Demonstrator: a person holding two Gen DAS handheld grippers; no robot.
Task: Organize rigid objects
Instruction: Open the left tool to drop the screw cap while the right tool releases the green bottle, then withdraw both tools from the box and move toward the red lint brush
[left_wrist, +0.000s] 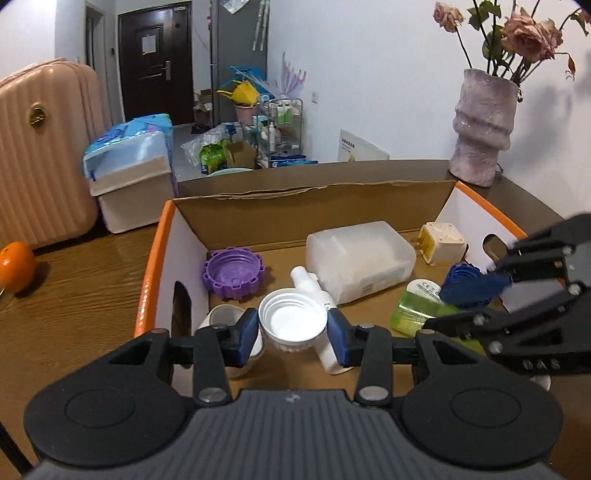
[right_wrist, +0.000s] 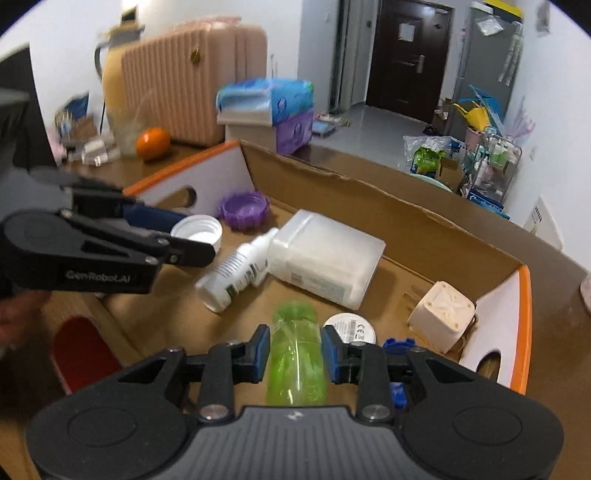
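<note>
Green bottle (right_wrist: 297, 363) pinched between the right gripper (right_wrist: 295, 354) pads over the cardboard box (right_wrist: 369, 206), long axis running straight away from the camera, white cap (left_wrist: 293, 320) open side up clamped in the left gripper (left_wrist: 291, 334), purple lid (left_wrist: 233, 272) and white dropper bottle (right_wrist: 236, 269) lying on the box floor

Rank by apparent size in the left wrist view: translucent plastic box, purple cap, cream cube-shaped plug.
1. translucent plastic box
2. purple cap
3. cream cube-shaped plug
The plug lies farther back, so its last place is less sure.
</note>
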